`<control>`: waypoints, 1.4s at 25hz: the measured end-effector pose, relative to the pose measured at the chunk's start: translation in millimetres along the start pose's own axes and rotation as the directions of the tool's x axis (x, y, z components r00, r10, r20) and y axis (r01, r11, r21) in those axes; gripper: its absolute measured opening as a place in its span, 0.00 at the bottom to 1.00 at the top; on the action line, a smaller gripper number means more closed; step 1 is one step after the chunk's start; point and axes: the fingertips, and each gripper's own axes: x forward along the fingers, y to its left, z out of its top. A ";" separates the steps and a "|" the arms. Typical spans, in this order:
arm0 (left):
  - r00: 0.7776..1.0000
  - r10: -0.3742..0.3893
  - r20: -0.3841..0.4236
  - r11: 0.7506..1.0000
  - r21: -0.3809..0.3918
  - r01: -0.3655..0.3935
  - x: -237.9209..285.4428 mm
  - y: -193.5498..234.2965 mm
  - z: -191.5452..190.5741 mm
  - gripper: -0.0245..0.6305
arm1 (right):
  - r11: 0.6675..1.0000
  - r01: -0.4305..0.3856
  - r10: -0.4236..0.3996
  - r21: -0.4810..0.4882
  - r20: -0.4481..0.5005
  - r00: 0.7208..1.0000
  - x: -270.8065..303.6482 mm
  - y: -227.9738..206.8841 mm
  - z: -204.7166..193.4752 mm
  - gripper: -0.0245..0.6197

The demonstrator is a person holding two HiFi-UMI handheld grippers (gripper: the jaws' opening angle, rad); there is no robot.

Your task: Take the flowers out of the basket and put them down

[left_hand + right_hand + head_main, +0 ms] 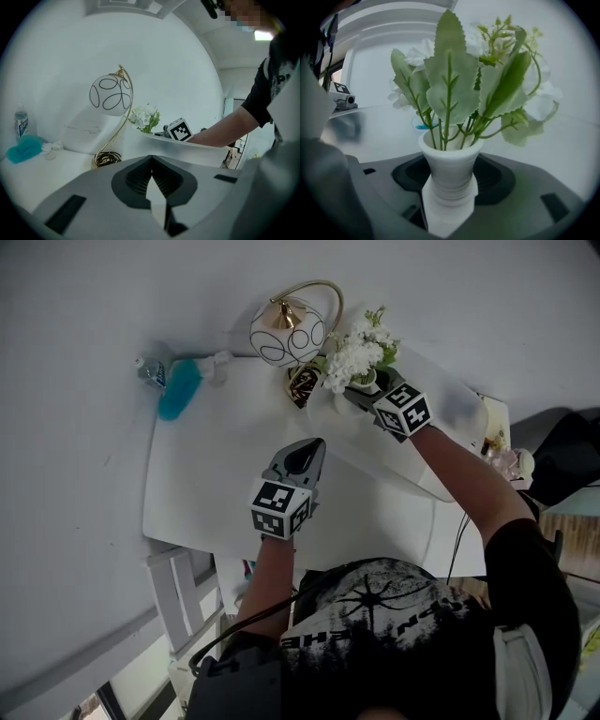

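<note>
The right gripper (361,396) gapes wide, flower vase (450,164) standing between its jaws; left gripper (313,448) closed, empty, above the tabletop (211,484).

The white bench (216,474) stood against a white wall. Along its far edge sat a clear bottle (153,372), a teal cloth (178,390) just beside it, and a lamp (287,332) — white globe, gilt stem, cord coiled at its foot. A long white basket (197,149) lay at the right.
</note>
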 end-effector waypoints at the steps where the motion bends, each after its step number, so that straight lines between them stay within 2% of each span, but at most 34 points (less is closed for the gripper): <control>1: 1.000 0.003 0.000 1.000 0.000 -0.003 -0.6 0.6 -0.5 0.05 | 1.000 0.002 -0.002 -0.004 0.007 1.000 1.4 -0.3 1.1 0.46; 7: 1.000 0.021 0.001 1.000 0.005 -0.021 -6.0 1.6 -2.3 0.05 | 1.000 0.005 -0.005 -0.011 0.032 0.999 3.0 -1.5 4.2 0.45; 21: 0.998 0.063 0.014 0.998 0.027 -0.063 -24.7 -13.4 1.8 0.05 | 0.998 -0.030 0.030 -0.049 0.009 1.000 -12.4 11.1 8.3 0.44; 35: 0.991 0.116 0.062 0.989 0.082 -0.121 -51.0 -48.0 18.7 0.05 | 0.993 -0.048 0.050 -0.109 0.022 0.998 -75.4 29.3 54.7 0.44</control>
